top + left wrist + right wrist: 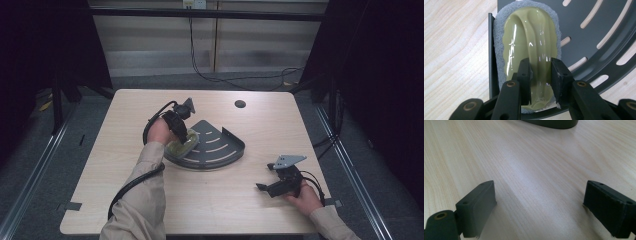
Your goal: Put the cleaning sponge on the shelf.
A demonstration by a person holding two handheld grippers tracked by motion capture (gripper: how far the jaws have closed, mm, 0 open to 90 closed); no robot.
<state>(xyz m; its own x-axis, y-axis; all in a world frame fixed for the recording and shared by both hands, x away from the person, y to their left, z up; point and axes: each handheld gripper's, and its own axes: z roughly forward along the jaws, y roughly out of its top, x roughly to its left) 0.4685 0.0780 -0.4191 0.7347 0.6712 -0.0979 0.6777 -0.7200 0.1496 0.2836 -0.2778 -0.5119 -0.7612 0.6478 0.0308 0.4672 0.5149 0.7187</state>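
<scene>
A scrubbing sponge (531,32) with a glossy olive-green handle and a grey foam rim lies in the left corner of a dark grey slotted corner tray (599,30). My left gripper (541,67) points down at it, shut on the raised ridge of the green handle. In the high view the sponge (186,146) shows under the left gripper (183,139), at the left of the tray (225,147). My right gripper (262,188) rests low at the table's front right, apart from the tray. In its own view the right gripper (540,197) is wide open over bare wood.
The light wooden table (125,165) has a round cable hole (240,104) at the back. The tray's curved rim (551,123) lies beyond the right gripper. Black cables trail from both grippers. Dark curtains and floor rails flank the table.
</scene>
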